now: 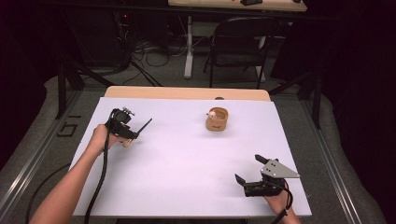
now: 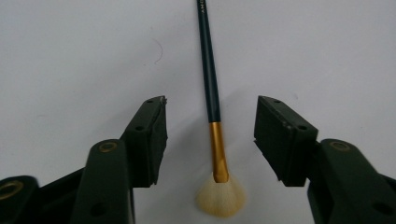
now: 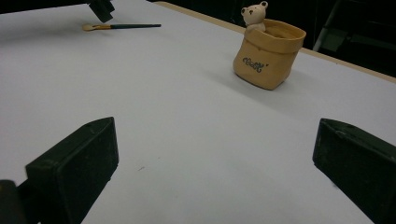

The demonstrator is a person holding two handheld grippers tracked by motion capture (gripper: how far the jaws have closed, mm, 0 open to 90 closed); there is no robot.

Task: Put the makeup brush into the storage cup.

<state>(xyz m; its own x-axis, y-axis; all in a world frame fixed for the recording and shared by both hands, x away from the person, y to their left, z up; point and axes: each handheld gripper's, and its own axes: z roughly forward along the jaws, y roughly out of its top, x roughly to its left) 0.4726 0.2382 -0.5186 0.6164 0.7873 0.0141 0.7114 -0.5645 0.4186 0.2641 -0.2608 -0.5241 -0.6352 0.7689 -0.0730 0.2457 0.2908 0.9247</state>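
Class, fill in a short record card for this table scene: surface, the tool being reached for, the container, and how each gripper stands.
surface: white table sheet
tool: brush with dark handle, gold ferrule and pale bristles, lying flat
container: tan bag-shaped pot with a small bear figure at its rim, standing apart from the brush
left gripper: jaws either side of the brush, gaps visible, not touching it
right gripper: jaws wide apart, nothing between them, near the table's front edge

Both forearms are bare. The left gripper (image 1: 122, 127) is black with brass-ringed screws and a black cable at lower left; the right gripper (image 1: 251, 171), lower right, carries a grey three-cornered plate.
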